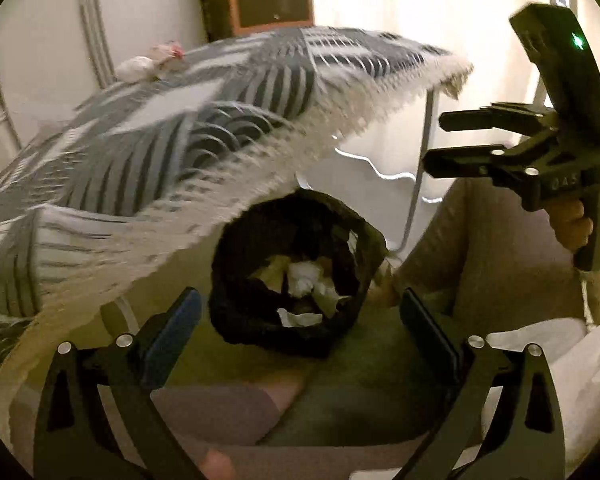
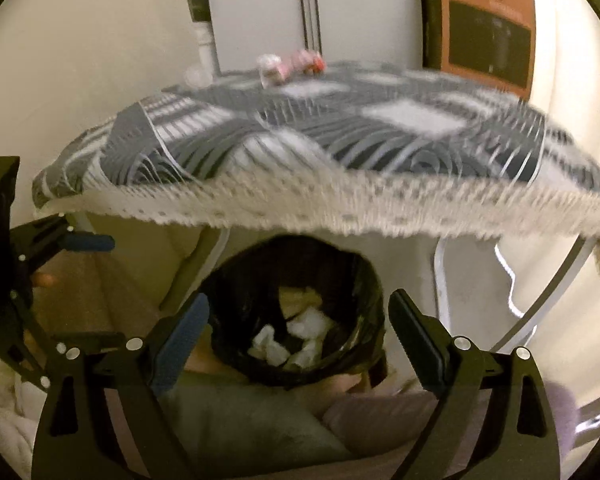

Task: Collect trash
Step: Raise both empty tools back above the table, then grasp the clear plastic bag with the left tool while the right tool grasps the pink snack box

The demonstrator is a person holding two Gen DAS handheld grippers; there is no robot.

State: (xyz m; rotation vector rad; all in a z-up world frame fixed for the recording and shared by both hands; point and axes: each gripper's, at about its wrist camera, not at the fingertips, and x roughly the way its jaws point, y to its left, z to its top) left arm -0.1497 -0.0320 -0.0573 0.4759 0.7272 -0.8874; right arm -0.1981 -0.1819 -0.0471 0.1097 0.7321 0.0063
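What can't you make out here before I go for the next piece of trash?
- Items on the tablecloth: the pinkish pieces are motion-blurred and small in both views; what they are is unclear.
- Bin depth: only crumpled paper on top shows; the black liner hides the rest.
- Floor under the table: the lace edge covers it.

We are seeing one black-lined trash bin [image 2: 296, 316] holding several crumpled white paper wads [image 2: 306, 326], one patterned tablecloth [image 2: 340, 140], one cardboard box [image 2: 486, 28], and two grippers.
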